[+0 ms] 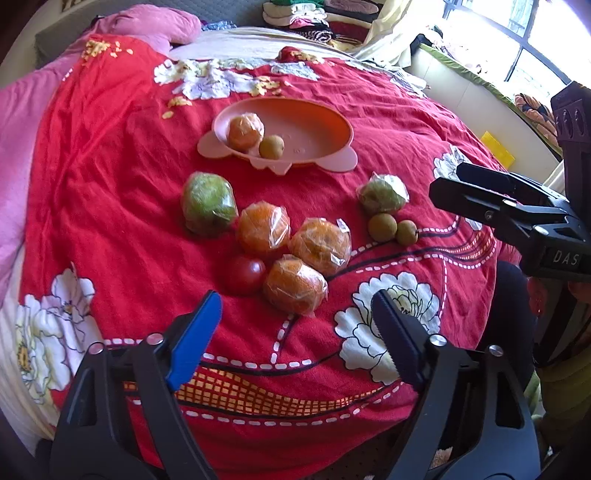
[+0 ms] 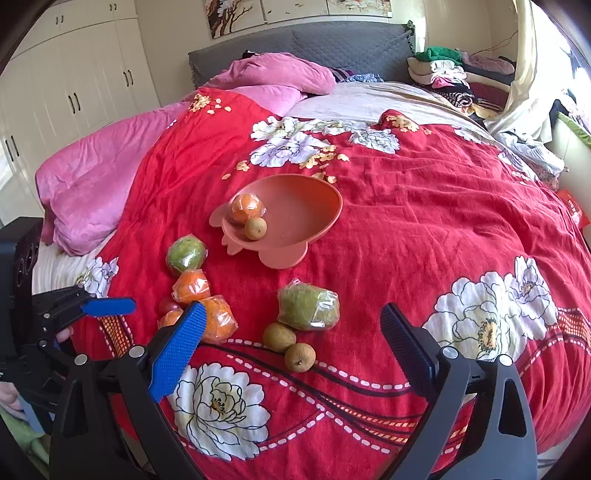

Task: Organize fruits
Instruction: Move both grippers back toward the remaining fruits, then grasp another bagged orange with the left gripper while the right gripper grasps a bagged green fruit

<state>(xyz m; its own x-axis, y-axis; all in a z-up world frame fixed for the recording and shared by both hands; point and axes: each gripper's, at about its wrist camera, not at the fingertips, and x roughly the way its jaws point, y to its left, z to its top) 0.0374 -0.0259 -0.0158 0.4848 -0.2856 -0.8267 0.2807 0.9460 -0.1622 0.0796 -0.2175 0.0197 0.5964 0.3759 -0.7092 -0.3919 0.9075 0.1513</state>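
Left tool (image 1: pixel 295 314) & right tool (image 2: pixel 293 325): jaws apart, nothing held.

Bedroom: bed with grey padded headboard (image 2: pixel 314 40), covered by a red floral bedspread (image 2: pixel 424 229); pink blanket (image 2: pixel 110 166) bunched at its left side. White wardrobe doors (image 2: pixel 74 74) on left wall, painting (image 2: pixel 295 11) above headboard, folded clothes pile (image 2: pixel 454 77) at right of headboard. Bright daylight enters through a dark-framed window (image 1: pixel 517 33) at right.
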